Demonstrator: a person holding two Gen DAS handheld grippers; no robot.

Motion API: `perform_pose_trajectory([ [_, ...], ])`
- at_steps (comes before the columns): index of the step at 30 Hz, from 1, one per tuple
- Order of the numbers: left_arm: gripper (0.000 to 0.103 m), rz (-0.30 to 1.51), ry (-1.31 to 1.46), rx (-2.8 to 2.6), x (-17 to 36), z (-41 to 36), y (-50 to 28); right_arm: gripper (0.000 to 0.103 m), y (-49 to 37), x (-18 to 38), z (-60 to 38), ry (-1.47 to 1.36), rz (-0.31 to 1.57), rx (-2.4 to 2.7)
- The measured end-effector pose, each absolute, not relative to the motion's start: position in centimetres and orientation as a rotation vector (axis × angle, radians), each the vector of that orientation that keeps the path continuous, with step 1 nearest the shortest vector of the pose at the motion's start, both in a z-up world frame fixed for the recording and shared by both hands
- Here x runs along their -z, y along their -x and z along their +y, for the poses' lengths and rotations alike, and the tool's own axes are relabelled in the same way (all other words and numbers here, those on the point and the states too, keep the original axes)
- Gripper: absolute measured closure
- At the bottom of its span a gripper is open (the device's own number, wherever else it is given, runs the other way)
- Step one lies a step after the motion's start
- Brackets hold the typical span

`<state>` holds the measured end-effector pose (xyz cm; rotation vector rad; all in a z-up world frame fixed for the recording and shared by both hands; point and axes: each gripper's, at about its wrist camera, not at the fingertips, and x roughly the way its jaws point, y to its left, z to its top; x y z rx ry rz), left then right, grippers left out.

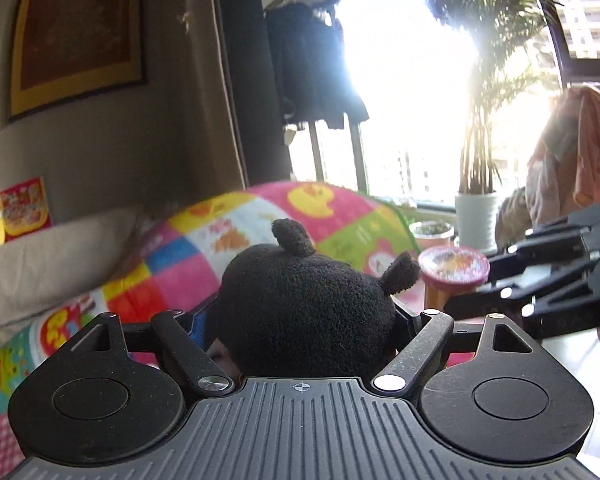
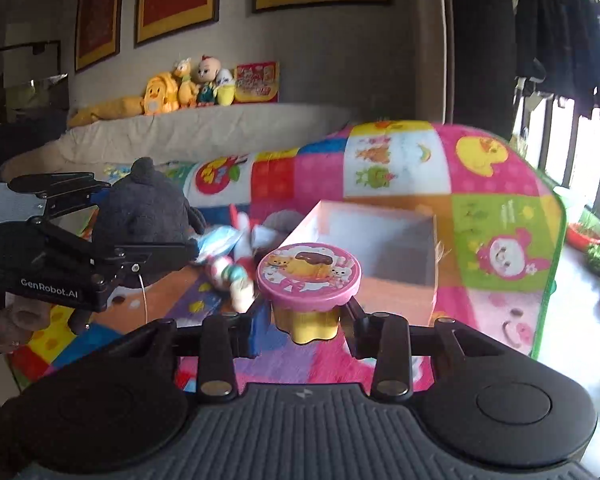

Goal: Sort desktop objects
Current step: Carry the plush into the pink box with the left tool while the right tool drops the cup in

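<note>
My left gripper (image 1: 304, 320) is shut on a black plush toy (image 1: 304, 304) with small round ears, held up in the air; it also shows at the left of the right wrist view (image 2: 148, 208). My right gripper (image 2: 306, 320) is shut on a small yellow cup with a pink cartoon lid (image 2: 308, 272), held above the colourful mat. The cup (image 1: 454, 266) and the right gripper (image 1: 540, 280) show at the right of the left wrist view. An open pink cardboard box (image 2: 380, 240) stands just beyond the cup.
Several small toys (image 2: 232, 264) lie on the patchwork play mat (image 2: 480, 184) left of the box. A brown plush (image 2: 12, 320) lies at the far left. A beige sofa (image 2: 204, 128) with stuffed toys stands behind. Potted plants (image 1: 476, 216) stand by the window.
</note>
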<state>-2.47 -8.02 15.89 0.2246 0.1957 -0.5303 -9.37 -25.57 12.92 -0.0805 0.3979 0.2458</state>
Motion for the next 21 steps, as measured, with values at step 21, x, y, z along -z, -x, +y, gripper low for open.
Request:
perform_pose_trajectory([
  [21, 0.0, 0.482, -0.098, 0.167, -5.5, 1.2, -3.4, 0.059, -6.6, -2.6, -23.9, -0.051, 0.727, -0.208],
])
